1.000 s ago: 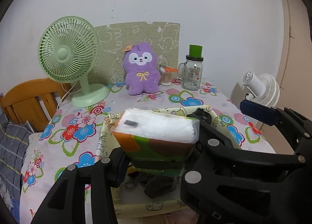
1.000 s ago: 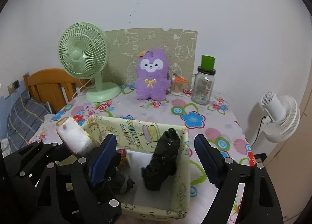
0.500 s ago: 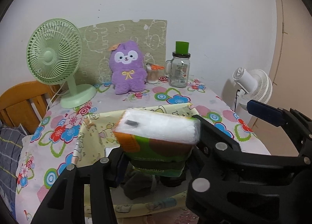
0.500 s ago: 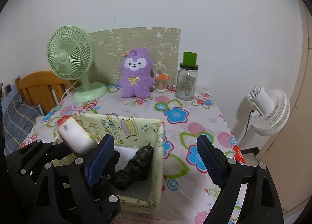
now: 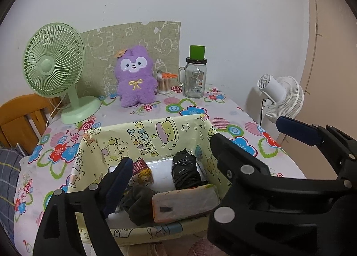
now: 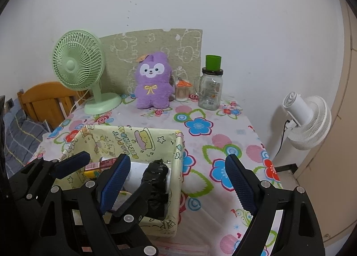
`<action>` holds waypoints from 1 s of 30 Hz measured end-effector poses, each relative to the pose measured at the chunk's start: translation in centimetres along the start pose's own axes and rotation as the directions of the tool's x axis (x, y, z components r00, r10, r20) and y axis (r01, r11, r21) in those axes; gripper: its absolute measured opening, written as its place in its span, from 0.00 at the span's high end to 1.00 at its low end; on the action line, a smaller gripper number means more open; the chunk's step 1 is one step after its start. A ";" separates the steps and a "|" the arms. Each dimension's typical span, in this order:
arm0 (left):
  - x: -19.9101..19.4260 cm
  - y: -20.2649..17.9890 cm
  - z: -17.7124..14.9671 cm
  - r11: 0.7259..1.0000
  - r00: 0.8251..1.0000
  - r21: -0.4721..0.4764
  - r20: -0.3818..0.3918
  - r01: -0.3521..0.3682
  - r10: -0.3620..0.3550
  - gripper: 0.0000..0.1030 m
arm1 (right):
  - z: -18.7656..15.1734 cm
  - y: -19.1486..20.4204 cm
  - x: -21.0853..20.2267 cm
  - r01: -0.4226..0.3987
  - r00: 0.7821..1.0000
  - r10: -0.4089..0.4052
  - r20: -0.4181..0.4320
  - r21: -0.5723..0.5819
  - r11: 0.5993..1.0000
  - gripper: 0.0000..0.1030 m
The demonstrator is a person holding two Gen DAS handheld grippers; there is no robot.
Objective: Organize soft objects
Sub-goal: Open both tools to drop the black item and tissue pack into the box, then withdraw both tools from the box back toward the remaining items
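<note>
A yellow cartoon-print box stands on the flowered table near me. Inside lie a tissue pack at the near wall, a black bag roll, a dark cloth and a small printed packet. My left gripper is open and empty above the box. My right gripper is open and empty over the box's right wall. A purple plush sits at the table's back.
A green desk fan stands back left, a glass jar with green lid and a cotton-swab cup back right. A white fan stands past the table's right edge. A wooden headboard is at left.
My left gripper has opened and the tissue pack it held now lies in the box. Both grippers have shifted over the box.
</note>
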State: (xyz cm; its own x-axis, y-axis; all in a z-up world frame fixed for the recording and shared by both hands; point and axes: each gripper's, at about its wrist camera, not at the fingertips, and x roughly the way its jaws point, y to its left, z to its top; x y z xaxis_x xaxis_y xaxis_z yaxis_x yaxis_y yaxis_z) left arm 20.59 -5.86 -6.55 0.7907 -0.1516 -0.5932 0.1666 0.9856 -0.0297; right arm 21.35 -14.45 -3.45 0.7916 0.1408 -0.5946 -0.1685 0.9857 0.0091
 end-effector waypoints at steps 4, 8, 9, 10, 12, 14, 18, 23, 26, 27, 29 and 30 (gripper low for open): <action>-0.4 0.2 -0.1 1.000 1.000 0.000 0.003 -0.007 0.007 0.12 | 0.0 0.3 -0.4 -0.010 1.000 0.010 0.002 0.001 1.000 0.14; -0.9 0.4 -0.3 1.000 1.000 -0.004 0.014 -0.012 0.012 0.11 | 0.0 0.8 -0.7 -0.017 1.000 0.017 0.000 0.002 1.000 0.14; -1.0 0.4 -0.3 1.000 1.000 -0.004 0.014 -0.015 0.015 0.11 | 0.0 0.8 -0.8 -0.019 1.000 0.019 0.000 0.002 1.000 0.14; -1.2 0.5 -0.3 1.000 1.000 -0.008 0.016 -0.021 0.021 0.11 | 0.0 0.9 -0.9 -0.022 1.000 0.022 0.001 0.002 1.000 0.14; -1.5 0.6 -0.4 1.000 1.000 -0.011 0.019 -0.025 0.025 0.11 | -0.1 1.2 -1.2 -0.026 1.000 0.026 0.003 0.001 1.000 0.14; -2.0 0.8 -0.4 0.999 0.999 -0.013 0.025 -0.030 0.030 0.11 | 0.0 1.5 -1.6 -0.029 1.000 0.029 0.009 0.002 1.000 0.14; -2.9 1.1 -0.5 0.999 0.999 -0.017 0.037 -0.029 0.030 0.11 | 0.0 2.1 -2.5 -0.040 0.999 0.040 0.017 -0.003 0.999 0.14; -4.2 1.3 -0.7 0.999 0.998 -0.019 0.050 -0.031 0.032 0.11 | -0.1 2.6 -3.6 -0.038 0.999 0.038 0.029 -0.006 0.999 0.11; -5.0 1.3 -0.8 0.999 0.998 -0.020 0.059 -0.034 0.035 0.11 | -0.1 2.8 -4.4 -0.040 0.998 0.040 0.038 -0.008 0.999 0.11; -5.2 1.3 -0.9 0.999 0.998 -0.020 0.061 -0.034 0.035 0.11 | -0.1 2.9 -4.6 -0.040 0.998 0.040 0.040 -0.009 0.999 0.11; -5.7 1.3 -1.0 0.999 0.997 -0.022 0.066 -0.035 0.037 0.11 | -0.1 3.0 -5.0 -0.040 0.998 0.040 0.044 -0.011 0.999 0.10; -6.0 1.2 -1.1 0.999 0.997 -0.022 0.068 -0.035 0.036 0.11 | -0.2 3.0 -5.2 -0.040 0.998 0.040 0.046 -0.012 0.999 0.10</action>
State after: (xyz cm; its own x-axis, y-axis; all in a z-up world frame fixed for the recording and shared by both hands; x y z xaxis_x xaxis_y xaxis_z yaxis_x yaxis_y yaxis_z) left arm 15.40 -3.68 -3.94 0.8343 -0.1206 -0.5379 0.1261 0.9917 -0.0268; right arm 16.59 -12.20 -0.44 0.8102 0.1845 -0.5564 -0.2068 0.9781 0.0232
